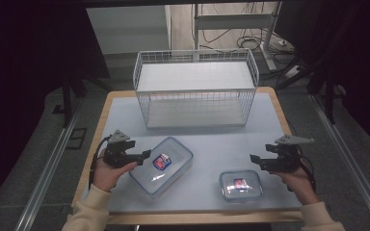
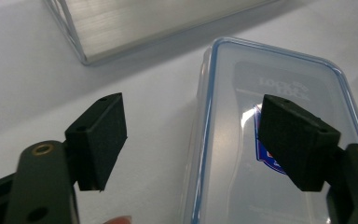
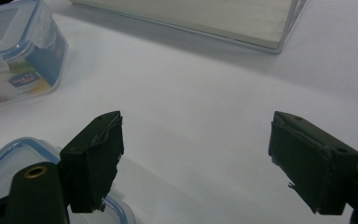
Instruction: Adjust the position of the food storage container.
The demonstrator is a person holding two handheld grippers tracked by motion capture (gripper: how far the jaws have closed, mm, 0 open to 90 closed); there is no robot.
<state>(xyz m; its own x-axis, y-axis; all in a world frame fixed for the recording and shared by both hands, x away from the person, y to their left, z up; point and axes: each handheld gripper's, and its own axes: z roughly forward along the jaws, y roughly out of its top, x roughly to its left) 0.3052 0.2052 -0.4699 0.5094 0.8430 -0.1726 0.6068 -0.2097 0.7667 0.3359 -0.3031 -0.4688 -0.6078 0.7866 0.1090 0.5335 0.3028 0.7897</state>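
Note:
A large clear box with a blue-rimmed lid [image 1: 161, 165] lies left of centre on the white table. My left gripper [image 1: 146, 154] hovers open at its left edge. In the left gripper view the gripper [image 2: 193, 133] has its jaws wide apart, the right one over the box lid [image 2: 279, 88] and the left one over bare table. A smaller clear box [image 1: 241, 185] of the same kind sits near the front right. My right gripper [image 1: 254, 159] stands open just right of and behind it. The right gripper view shows that gripper [image 3: 196, 149] holding nothing, with the small box's corner [image 3: 4, 161] under its left jaw.
A white wire basket [image 1: 196, 89] with an upper shelf stands at the back middle of the table [image 1: 221, 144]. Its base [image 3: 205, 18] lies ahead of the right gripper, with the large box [image 3: 18, 51] farther left. Bare tabletop runs between the boxes and the basket.

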